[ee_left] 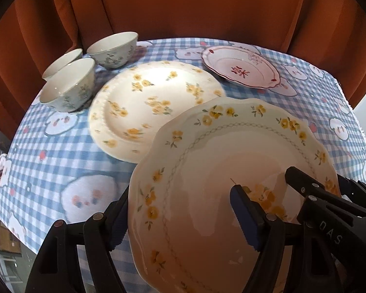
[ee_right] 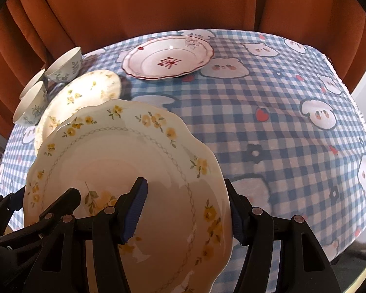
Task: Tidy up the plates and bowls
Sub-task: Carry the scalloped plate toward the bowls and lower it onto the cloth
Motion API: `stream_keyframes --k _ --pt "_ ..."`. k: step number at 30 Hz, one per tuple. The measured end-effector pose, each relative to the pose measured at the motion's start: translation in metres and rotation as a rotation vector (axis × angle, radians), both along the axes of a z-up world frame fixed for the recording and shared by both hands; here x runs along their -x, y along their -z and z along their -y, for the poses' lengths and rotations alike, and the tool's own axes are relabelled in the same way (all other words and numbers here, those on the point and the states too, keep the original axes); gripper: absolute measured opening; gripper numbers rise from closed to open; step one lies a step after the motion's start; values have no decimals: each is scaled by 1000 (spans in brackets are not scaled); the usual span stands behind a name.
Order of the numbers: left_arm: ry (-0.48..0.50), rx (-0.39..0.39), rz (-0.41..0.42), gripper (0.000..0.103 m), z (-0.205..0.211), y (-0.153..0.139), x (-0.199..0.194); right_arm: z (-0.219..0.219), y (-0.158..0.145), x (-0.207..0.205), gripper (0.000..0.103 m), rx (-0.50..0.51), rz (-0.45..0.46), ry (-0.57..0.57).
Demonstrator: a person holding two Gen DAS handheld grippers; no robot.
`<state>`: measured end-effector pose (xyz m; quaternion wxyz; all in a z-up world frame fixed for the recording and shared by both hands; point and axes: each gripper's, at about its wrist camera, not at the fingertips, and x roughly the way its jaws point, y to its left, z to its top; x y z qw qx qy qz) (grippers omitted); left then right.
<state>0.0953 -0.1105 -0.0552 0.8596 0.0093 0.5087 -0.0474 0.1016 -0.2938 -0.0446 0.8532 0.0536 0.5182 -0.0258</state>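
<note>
Both grippers, left gripper [ee_left: 178,210] and right gripper [ee_right: 185,212], clamped on scalloped yellow-flowered plate [ee_left: 231,151], above checked tablecloth [ee_right: 280,122].

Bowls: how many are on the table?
3, clustered at the far left corner: one nearest, one behind it, one farther right. None seems hidden.

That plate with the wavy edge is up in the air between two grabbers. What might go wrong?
1. The wavy plate is tilted and held only at its edges by the left gripper and right gripper; it may slip.
2. It hangs over the flowered plate, so lowering fast could chip both.
</note>
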Motion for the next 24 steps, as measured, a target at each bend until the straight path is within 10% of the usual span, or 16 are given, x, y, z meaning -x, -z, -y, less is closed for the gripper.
stream_keyframes --k 24 --pt "-22 10 28 77 -175 -7 -11 -184 -3 -9 65 -3 13 -12"
